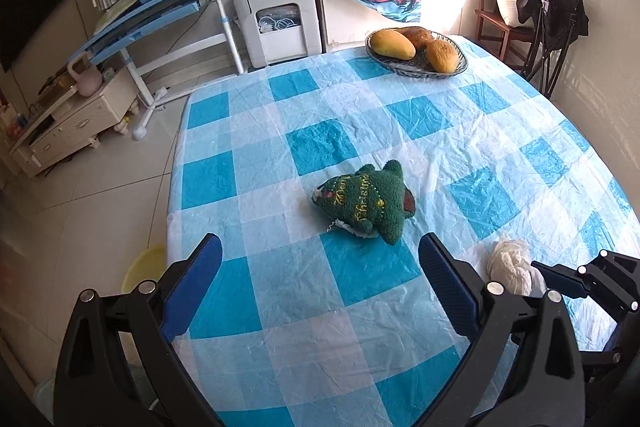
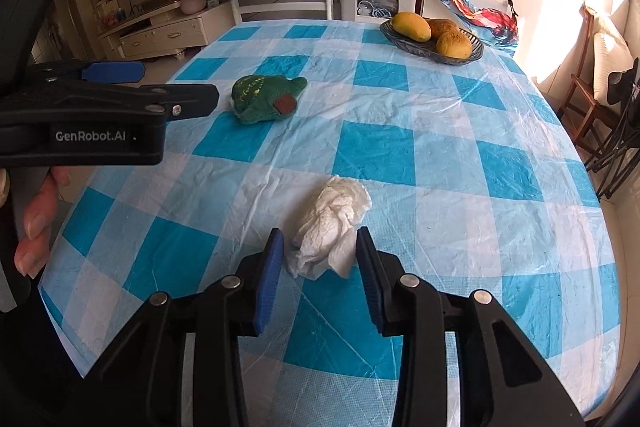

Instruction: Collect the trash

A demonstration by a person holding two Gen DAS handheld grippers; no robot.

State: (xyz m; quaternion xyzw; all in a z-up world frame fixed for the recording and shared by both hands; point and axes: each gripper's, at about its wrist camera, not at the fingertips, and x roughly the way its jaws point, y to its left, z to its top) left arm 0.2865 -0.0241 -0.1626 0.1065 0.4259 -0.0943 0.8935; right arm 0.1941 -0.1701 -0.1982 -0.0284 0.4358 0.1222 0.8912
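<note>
A bench [image 2: 400,99] draped in blue-checked plastic is seen in a tiled room; the right gripper [image 2: 320,263] is narrowed around crumpled tissue [image 2: 332,227], the left gripper [image 1: 320,283] spread wide.

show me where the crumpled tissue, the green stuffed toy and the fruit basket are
crumpled tissue [image 2: 330,227], right wrist view, on its wrinkled middle.
green stuffed toy [image 1: 366,203], left wrist view, on its embroidered body.
fruit basket [image 2: 404,41], right wrist view, on its near rim.
</note>
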